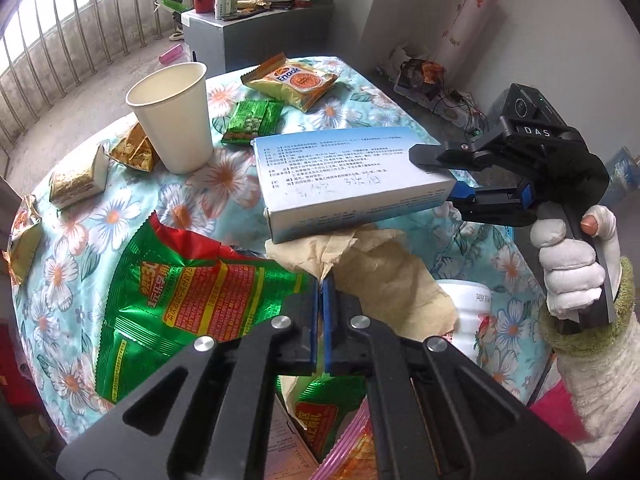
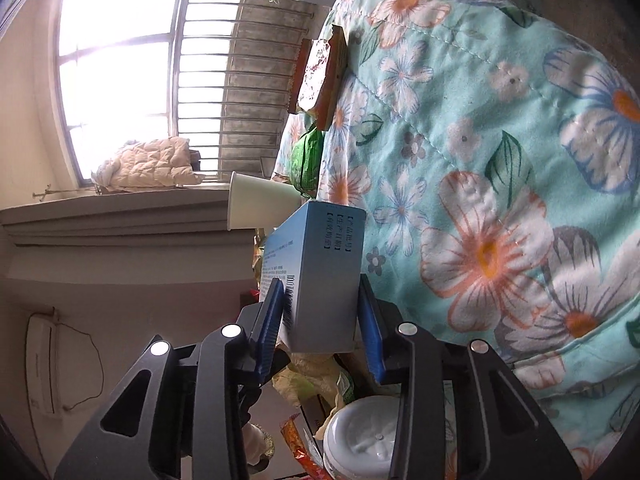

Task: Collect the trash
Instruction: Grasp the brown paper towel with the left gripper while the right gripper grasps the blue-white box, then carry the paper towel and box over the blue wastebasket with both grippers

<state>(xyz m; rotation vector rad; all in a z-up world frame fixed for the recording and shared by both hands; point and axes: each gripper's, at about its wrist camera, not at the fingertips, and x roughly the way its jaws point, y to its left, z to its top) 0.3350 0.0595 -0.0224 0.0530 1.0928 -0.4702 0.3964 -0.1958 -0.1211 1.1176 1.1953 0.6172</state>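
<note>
Above the table (image 1: 224, 168) with its flower-printed turquoise cloth, a pale blue rectangular cardboard box (image 1: 344, 178) printed with small text was held off the surface, clamped at one end between the blue pads of the right tool (image 1: 440, 178); the right wrist view showed both pads pressed against the box's sides. A gloved hand (image 1: 572, 264) gripped that tool's handle. Just below the box, the left tool (image 1: 322, 292) had its pads together on the edge of a crumpled tan paper sheet (image 1: 384, 276). Beside the sheet lay a large green and red foil snack bag (image 1: 172, 296). Further out stood an upright white paper cup (image 1: 176, 116), with a small green packet (image 1: 252, 122) and a yellow biscuit wrapper (image 1: 292, 82) behind it. A white plastic jar (image 1: 468, 316) sat near the table's edge.
</note>
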